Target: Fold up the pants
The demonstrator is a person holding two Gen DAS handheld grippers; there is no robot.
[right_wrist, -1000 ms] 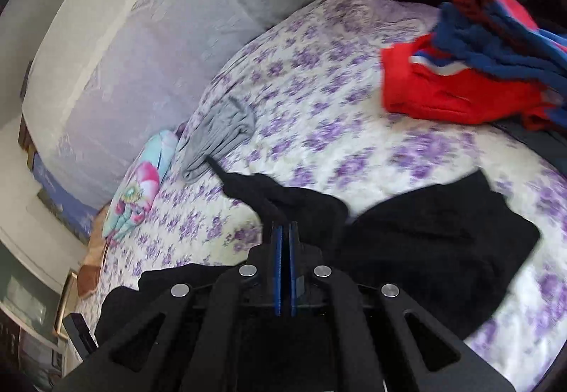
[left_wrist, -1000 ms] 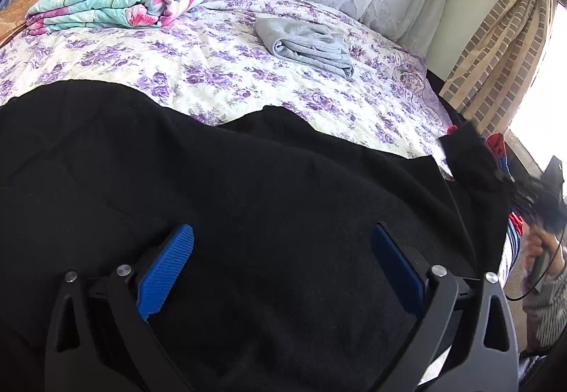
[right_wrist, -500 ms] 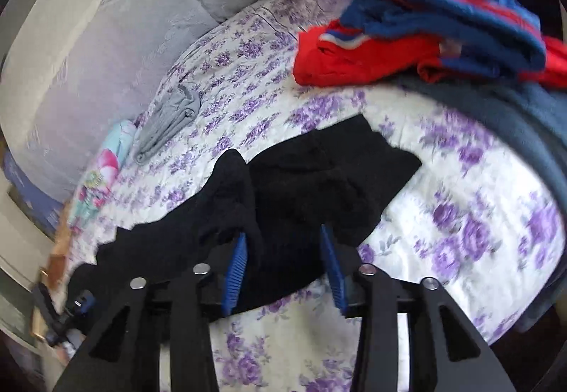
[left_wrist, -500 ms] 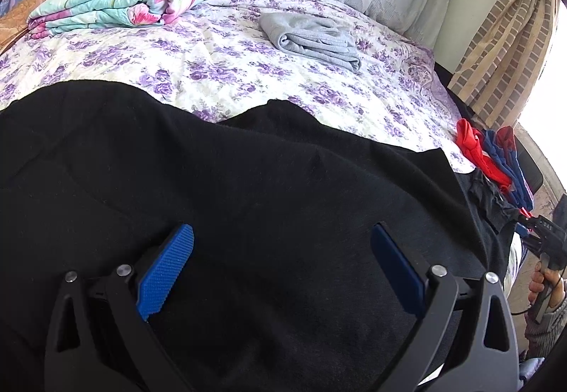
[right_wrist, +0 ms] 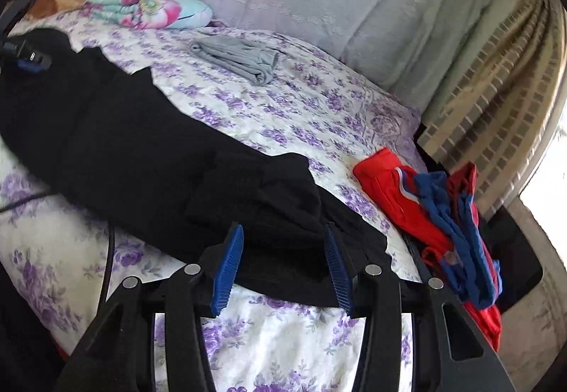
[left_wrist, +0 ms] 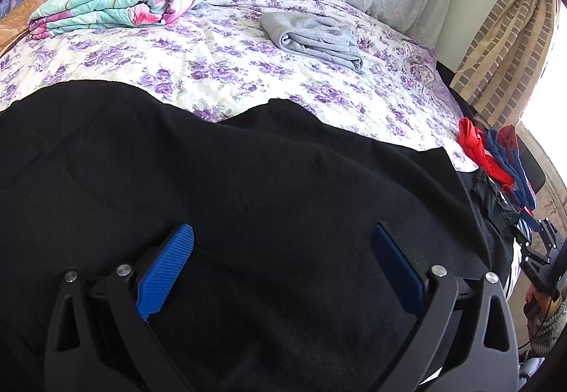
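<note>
Smoothing the black pants (right_wrist: 149,144) flat on the bed (right_wrist: 283,108) comes first: both the left gripper (left_wrist: 280,257) and right gripper (right_wrist: 283,261) are spread, holding nothing.

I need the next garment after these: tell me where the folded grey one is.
The folded grey garment lies on the floral bedspread near the pillows, beyond the black pants, right of the rolled floral blanket.
</note>
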